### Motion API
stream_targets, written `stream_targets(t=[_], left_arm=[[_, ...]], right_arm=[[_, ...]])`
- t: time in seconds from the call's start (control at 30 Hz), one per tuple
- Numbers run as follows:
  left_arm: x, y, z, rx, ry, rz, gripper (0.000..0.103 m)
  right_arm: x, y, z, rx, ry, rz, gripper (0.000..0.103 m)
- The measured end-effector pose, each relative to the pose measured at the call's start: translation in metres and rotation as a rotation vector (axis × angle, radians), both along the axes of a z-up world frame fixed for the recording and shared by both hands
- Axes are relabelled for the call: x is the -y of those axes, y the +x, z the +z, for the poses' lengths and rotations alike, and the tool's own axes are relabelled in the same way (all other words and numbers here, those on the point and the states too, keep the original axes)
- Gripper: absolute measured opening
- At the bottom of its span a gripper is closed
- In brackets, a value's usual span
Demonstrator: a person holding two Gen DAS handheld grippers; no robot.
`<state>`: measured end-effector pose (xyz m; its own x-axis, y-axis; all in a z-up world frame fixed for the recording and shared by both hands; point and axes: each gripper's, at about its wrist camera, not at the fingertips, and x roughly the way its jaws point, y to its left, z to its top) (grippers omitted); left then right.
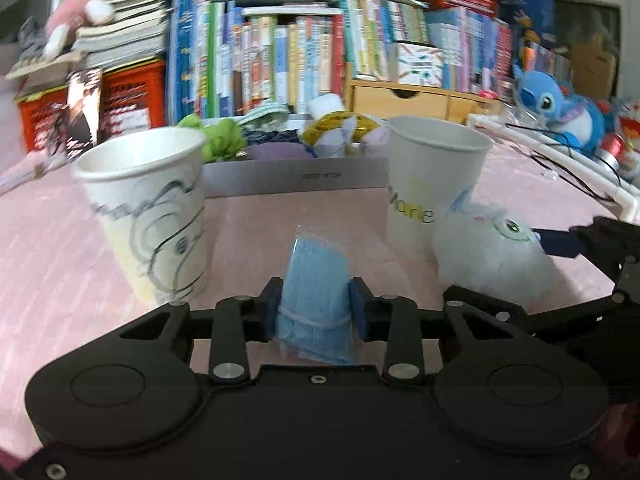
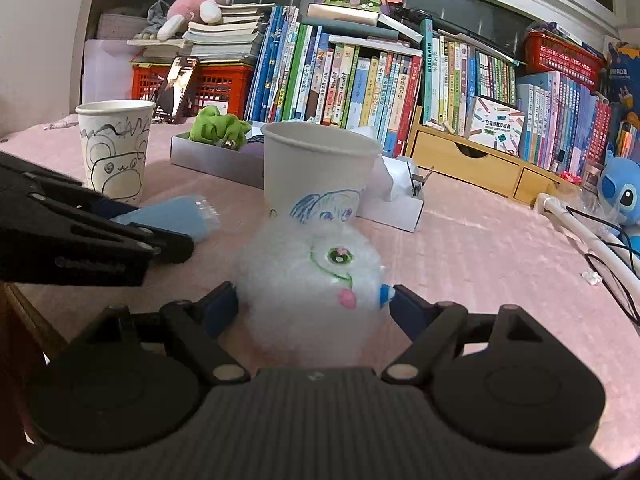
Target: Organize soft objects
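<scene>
My left gripper (image 1: 316, 304) is shut on a folded blue cloth (image 1: 316, 280) tied with a band, held over the pink table between two paper cups. The left cup (image 1: 148, 208) has a bear drawing; the right cup (image 1: 432, 176) has a blue drawing. My right gripper (image 2: 312, 304) is shut on a white fluffy ball toy (image 2: 308, 276) with a green eye and pink tongue, just in front of the right cup (image 2: 316, 164). The ball also shows in the left wrist view (image 1: 488, 252). The blue cloth (image 2: 176, 216) and left gripper (image 2: 100, 232) show at the left of the right wrist view.
A grey tray (image 1: 296, 178) behind the cups holds a green plush (image 2: 218, 126) and other soft items. Rows of books, red crates and a wooden drawer box (image 2: 476, 168) line the back. A blue Stitch plush (image 1: 560, 108) and white tubing (image 1: 560, 156) lie at right.
</scene>
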<state>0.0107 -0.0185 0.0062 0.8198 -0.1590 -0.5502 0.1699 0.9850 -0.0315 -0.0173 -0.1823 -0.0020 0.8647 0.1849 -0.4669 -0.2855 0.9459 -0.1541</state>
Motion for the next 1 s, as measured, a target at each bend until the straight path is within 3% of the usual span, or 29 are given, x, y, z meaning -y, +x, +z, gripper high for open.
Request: stream_targets(t=[0.13,0.2,0.23,0.37,0.53,0.63,0.77,0.83,0.9,1.0], left_arm=[[-0.007,-0.006,0.001,0.005,-0.020,0.062,0.040],[-0.008,-0.005,0.000,0.001,-0.026,0.071,0.053],[-0.008,-0.004,-0.002,0.000,-0.024,0.072,0.054],[0.000,-0.002,-0.005,0.020,0.031,0.050,0.062],[0.011,-0.005,-0.010,0.067,0.113,0.020,0.063],[0.016,-0.007,-0.011,0.089,0.150,-0.003,0.060],[0.018,-0.009,-0.012,0.092,0.150,-0.045,0.045],[0.019,-0.010,-0.012,0.090,0.150,-0.053,0.043],[0.017,-0.010,-0.011,0.082,0.141,-0.054,0.033],[0.012,-0.010,-0.009,0.068,0.127,-0.050,0.032]], right_arm=[[0.001,0.000,0.002,0.016,0.018,-0.011,0.089],[0.001,-0.001,0.003,0.029,0.021,-0.015,0.089],[0.000,-0.001,0.003,0.035,0.021,-0.016,0.089],[-0.001,-0.001,0.004,0.043,0.024,-0.015,0.089],[0.000,0.000,0.003,0.037,0.025,-0.016,0.089],[0.002,0.000,0.003,0.029,0.033,-0.016,0.088],[0.000,0.000,0.002,0.025,0.028,-0.004,0.082],[-0.002,-0.002,0.002,0.030,0.018,-0.001,0.080],[-0.002,-0.003,0.003,0.032,0.017,0.002,0.079],[0.000,-0.004,0.004,0.031,0.027,0.005,0.076]])
